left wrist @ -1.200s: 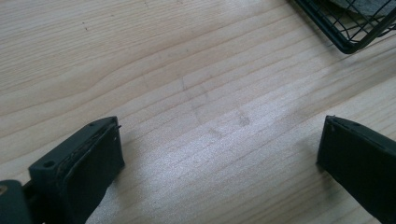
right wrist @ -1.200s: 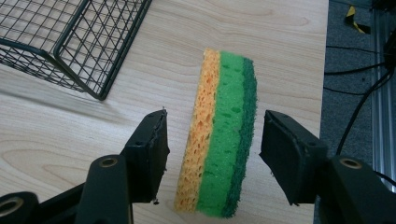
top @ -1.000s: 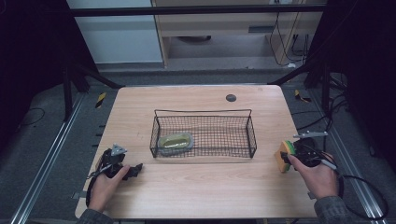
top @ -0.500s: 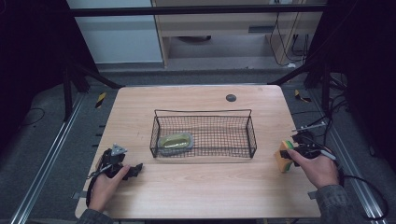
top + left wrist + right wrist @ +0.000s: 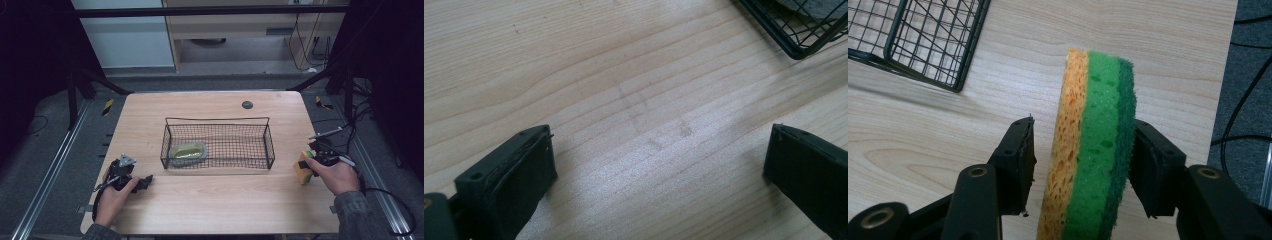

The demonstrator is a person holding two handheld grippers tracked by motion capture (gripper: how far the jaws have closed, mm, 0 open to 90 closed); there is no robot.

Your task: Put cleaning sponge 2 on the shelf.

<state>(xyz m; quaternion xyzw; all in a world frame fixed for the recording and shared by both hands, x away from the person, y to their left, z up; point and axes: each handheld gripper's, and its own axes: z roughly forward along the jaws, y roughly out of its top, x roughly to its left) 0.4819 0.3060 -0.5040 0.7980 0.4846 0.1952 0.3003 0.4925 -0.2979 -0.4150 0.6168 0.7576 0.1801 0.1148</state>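
A sponge (image 5: 1088,150), orange on one side with green layers on the other, stands on edge near the table's right edge (image 5: 302,172). My right gripper (image 5: 1080,160) straddles it. The jaw on the green side touches the sponge, and a narrow gap shows at the orange side. My left gripper (image 5: 659,170) rests wide open on the bare wood at the front left (image 5: 135,181), with nothing between its jaws. The black wire basket (image 5: 218,122) stands mid-table and holds a flat olive-green object (image 5: 187,151) at its left end.
A small dark disc (image 5: 247,104) lies on the wood behind the basket. The basket's corner (image 5: 796,37) lies ahead of the left gripper, and another corner (image 5: 955,75) ahead of the right. Cables (image 5: 385,192) trail off the right edge.
The right hand and gripper have shifted slightly forward and left around the sponge, which now stands between the jaws. The left hand has stayed still.
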